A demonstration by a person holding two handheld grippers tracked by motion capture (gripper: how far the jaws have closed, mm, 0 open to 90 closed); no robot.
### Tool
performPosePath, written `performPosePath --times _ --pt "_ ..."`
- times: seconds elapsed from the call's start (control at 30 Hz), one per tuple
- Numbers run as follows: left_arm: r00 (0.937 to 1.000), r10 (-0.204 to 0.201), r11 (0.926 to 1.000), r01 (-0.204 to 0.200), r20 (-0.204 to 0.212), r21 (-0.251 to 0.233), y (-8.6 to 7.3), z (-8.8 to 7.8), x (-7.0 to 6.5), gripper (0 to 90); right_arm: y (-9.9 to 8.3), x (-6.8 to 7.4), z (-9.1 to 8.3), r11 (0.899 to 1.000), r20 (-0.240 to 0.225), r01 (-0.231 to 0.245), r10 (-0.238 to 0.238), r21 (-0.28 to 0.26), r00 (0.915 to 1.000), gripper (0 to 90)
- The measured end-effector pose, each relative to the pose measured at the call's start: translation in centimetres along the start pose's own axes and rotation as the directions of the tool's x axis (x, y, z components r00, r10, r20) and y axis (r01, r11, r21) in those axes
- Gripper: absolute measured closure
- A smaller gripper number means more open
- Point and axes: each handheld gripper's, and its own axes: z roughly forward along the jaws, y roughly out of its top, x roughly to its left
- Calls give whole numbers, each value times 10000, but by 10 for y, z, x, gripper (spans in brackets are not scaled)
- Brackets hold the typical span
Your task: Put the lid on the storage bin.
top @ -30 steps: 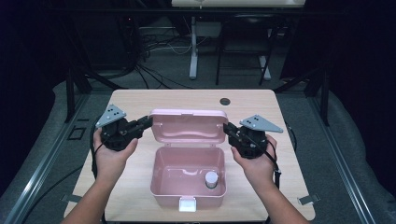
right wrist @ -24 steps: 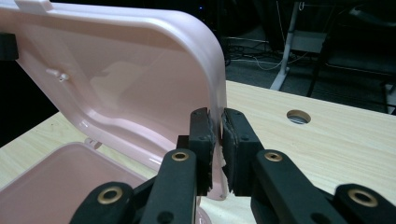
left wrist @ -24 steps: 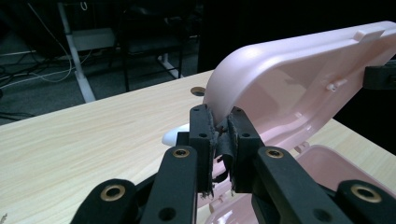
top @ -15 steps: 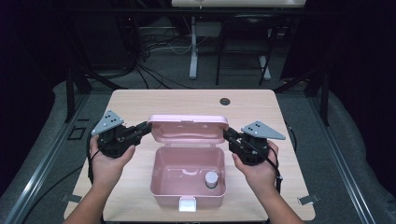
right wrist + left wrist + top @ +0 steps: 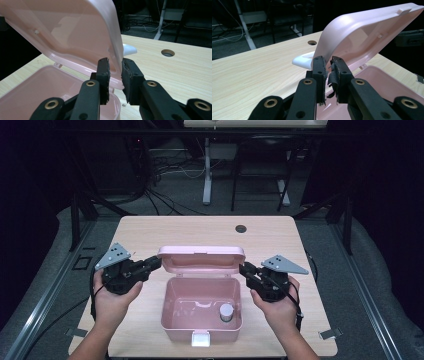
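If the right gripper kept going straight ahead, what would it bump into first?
Probably nothing new: the right gripper already has the pink box's raised lid edge between its jaws, so it would push further onto that lid.

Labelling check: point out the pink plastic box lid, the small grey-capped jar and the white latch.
pink plastic box lid (image 5: 201, 259), high view, outer top face.
small grey-capped jar (image 5: 226, 311), high view, its cap.
white latch (image 5: 200, 339), high view, front tab.

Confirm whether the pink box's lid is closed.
No: in the high view the lid stands raised behind the open pink box, whose inside shows a small jar.
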Motion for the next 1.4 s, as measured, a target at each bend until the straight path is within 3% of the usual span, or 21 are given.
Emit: performPosePath --times 0.2,0.43,0.57,1.1,1.4 --pt "10000 20 10000 -20 -4 -12 -2 -1 -1 814 -6 -5 0 9998 -99 -216 216 -47 9997 745" --pt "10000 -2 10000 3 56 -75 -6 -4 -2 813 -8 -2 3 10000 -430 -17 13 -98 9991 699" --pt "9999 -41 9999 42 94 -119 -9 -7 -3 810 -11 3 2 9997 -262 189 -193 -161 9995 692" --pt "9996 36 9996 -29 265 -290 -19 -18 -13 807 -24 5 -7 9998 -554 -49 38 -202 9985 703" --pt "9995 21 9992 -8 325 -397 -24 -23 -16 804 -30 4 -9 9998 -470 -122 114 -168 9988 704"
